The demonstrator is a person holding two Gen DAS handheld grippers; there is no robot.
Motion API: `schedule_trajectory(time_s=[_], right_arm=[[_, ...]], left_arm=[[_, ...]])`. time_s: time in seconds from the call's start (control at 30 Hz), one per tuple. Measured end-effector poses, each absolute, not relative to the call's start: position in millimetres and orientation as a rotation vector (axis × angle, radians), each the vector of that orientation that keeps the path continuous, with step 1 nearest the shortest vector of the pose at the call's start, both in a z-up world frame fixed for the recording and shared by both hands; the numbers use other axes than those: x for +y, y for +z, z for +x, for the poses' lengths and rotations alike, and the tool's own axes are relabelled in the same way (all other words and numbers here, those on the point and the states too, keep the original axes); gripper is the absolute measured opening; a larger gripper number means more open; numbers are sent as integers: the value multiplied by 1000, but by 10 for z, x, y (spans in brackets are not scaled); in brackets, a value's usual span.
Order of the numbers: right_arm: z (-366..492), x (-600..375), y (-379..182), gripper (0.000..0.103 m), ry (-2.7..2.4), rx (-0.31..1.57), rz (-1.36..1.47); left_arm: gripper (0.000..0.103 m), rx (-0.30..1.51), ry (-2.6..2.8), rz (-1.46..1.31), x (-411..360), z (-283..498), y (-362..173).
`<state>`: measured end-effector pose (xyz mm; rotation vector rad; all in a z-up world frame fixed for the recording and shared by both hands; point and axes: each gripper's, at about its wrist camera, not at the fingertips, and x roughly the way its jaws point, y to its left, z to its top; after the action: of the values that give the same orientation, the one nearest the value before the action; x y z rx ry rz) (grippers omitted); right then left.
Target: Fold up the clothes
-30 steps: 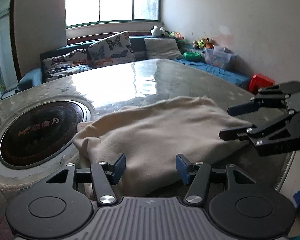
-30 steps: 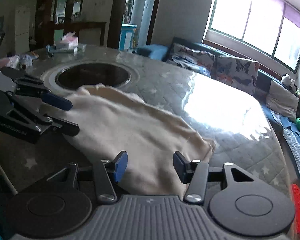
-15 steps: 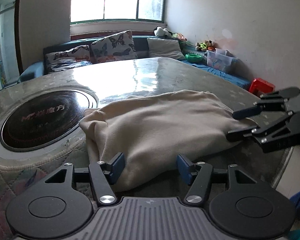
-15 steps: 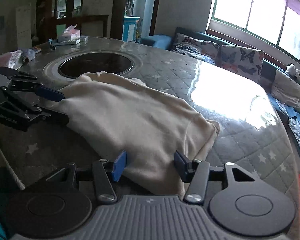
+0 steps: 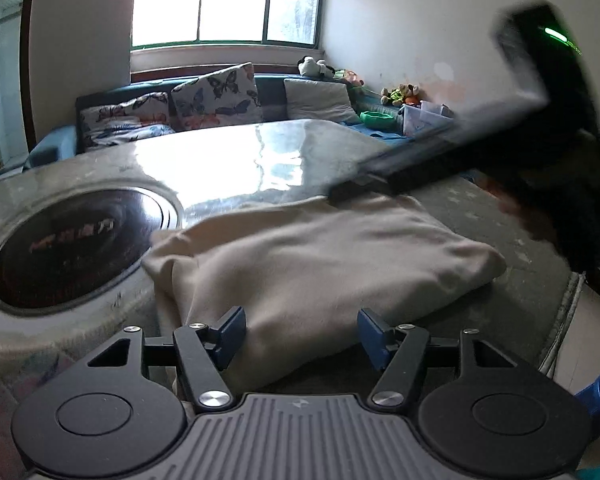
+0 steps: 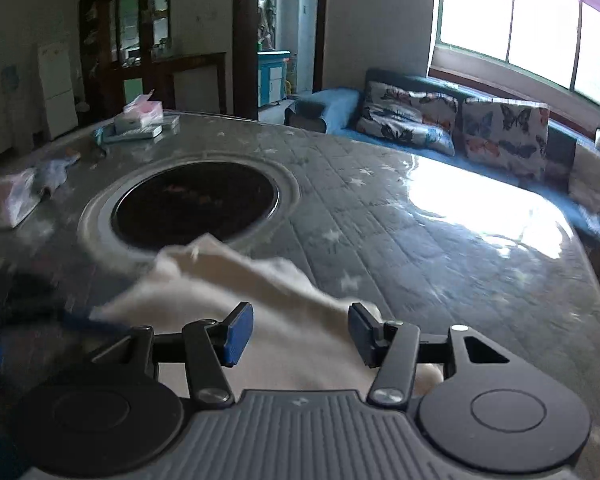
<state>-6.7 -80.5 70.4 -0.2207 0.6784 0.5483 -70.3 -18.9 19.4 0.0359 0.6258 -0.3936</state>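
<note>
Nearest to us in the left wrist view, the left gripper (image 5: 300,334) stands with its blue pads wide apart and nothing between them, low over the near edge of the cream garment (image 5: 324,264). We see that garment lying as a folded bundle on the grey quilted table (image 5: 500,216), its left end just beside the rim of the dark round inset (image 5: 72,240). The lettering on the inset is smeared and we cannot read it.

Above the garment's far right part, the right gripper (image 5: 440,164) crosses the frame as a dark blurred streak. From here we cannot tell how its fingers stand. The large black mass behind it, with a green light, is cut off by the frame edge.

In the right wrist view, the right gripper (image 6: 300,334) shows its pads spread wide and empty over the garment (image 6: 260,300), whose outline is blurred. At the near left we make out only a dark smear with a blue tip, too blurred to name. Farther off lie a tissue box (image 6: 142,114) on the table and butterfly cushions (image 6: 504,136) on the sofa under the window (image 6: 520,24).
</note>
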Motion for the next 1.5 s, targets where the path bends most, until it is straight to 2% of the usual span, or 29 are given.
schedule_trajectory(time_s=[0.23,0.53,0.67,0.77,0.9,0.97,1.07,1.2,1.5], right_arm=[[420,-291,478,53,581,756,-243],[595,-158,397,56,566,768,-235],[401,-314,585,59,566,717,-241],[223,-406,680,70,570,684,-258],[-94,-466,694,75,582,654,-308],[-253,-496,701,76,588,638,-333],[-490,-539,710,77,597,615,-371],[-744,-381,596,83,650,603,-442],[-1071,16,503,82,750,542,-520]], left_arm=[[65,627,-413,12,-147,-731,160],[71,616,-434,-11,-117,-763,189],[78,583,-420,-36,-15,-780,320],[89,550,-368,-39,71,-793,401],[101,539,-288,-64,257,-793,460],[103,539,-252,-90,362,-783,481],[103,552,-206,-115,482,-752,512],[103,585,-152,-136,574,-696,526],[103,677,-74,-203,692,-549,545]])
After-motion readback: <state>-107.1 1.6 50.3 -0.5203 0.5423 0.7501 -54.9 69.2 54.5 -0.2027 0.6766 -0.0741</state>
